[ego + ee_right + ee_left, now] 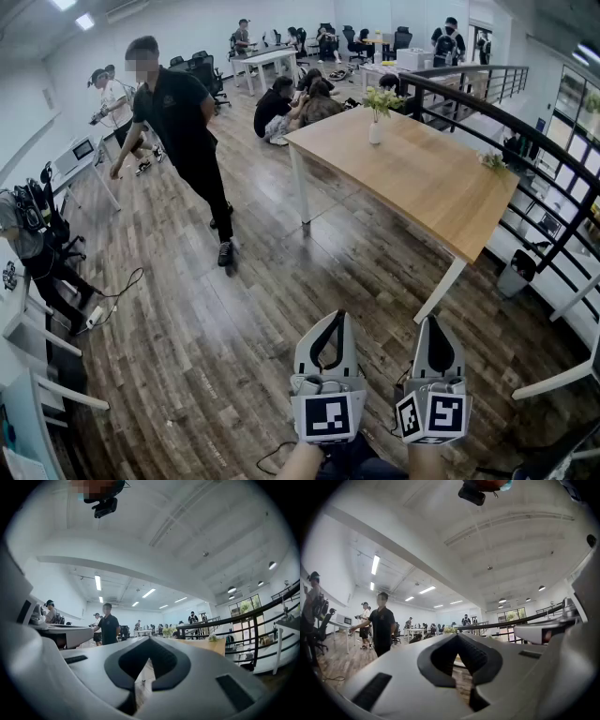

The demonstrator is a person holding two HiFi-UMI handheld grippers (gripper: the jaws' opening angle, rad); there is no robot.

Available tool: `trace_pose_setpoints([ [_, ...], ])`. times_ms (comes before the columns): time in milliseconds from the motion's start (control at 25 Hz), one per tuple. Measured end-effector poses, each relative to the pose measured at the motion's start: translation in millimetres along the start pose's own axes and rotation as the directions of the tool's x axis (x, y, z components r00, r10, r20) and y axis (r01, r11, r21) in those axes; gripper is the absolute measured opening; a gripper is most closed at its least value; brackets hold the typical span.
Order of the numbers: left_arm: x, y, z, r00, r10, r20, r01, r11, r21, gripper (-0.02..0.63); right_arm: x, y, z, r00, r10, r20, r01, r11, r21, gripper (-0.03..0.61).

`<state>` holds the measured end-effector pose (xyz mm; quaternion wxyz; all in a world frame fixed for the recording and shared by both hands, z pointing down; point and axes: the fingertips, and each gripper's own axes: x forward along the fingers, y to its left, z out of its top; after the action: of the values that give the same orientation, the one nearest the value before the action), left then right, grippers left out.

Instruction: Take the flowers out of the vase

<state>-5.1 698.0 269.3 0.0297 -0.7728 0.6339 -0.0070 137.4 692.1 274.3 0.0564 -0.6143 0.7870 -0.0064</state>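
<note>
**Flowers** [382,97]: they stand upright in a small white vase [375,131] near the far end of the wooden table [422,187] and are not yet removed. A smaller sprig [492,160] lies by the table's right edge, well apart from the vase. Whether it belongs to the same bunch cannot be told.

**Left gripper** [330,321] and **right gripper** [434,324]: both are held level, side by side over the plank floor [234,328], well short of the table. On each, the jaws meet tip to tip with nothing between them. In my judgement this is a carrying posture for the approach, not a grasp.

**Surroundings:** a person in a dark shirt [183,122] stands on the floor left of the table. Other people sit on the floor [292,105] beyond it.

**Obscured:** the number of stems and the vase mouth are too small to read. The holder's hands are cut off at the bottom edge of the head view.
</note>
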Motion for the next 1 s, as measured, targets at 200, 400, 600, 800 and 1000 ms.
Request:
trace_pose_setpoints([
  [200,5,-2,-3,1.0,-0.001,-0.003,0.001,1.0,0.005,0.026,3,-4,-2,1.0,-0.002,-0.001,0.002,1.0,0.002,-0.008],
  [400,7,-3,-4,1.0,-0.004,-0.006,0.004,1.0,0.0,0.026,5,-4,-3,1.0,0.0,-0.001,0.0,1.0,0.003,-0.008],
  [600,12,-3,-6,1.0,-0.002,-0.006,0.002,1.0,0.003,0.026,10,-6,-5,1.0,0.007,-0.005,-0.006,1.0,0.013,-0.008],
  [800,22,-9,-6,1.0,0.01,-0.011,-0.01,1.0,0.005,0.026,17,-19,-4,1.0,0.011,-0.004,-0.011,1.0,0.016,-0.006],
  [1000,32,-14,-9,0.999,0.038,-0.005,-0.038,0.999,0.016,0.026,30,-33,-10,0.999,0.037,0.003,-0.038,0.999,0.028,-0.006],
])
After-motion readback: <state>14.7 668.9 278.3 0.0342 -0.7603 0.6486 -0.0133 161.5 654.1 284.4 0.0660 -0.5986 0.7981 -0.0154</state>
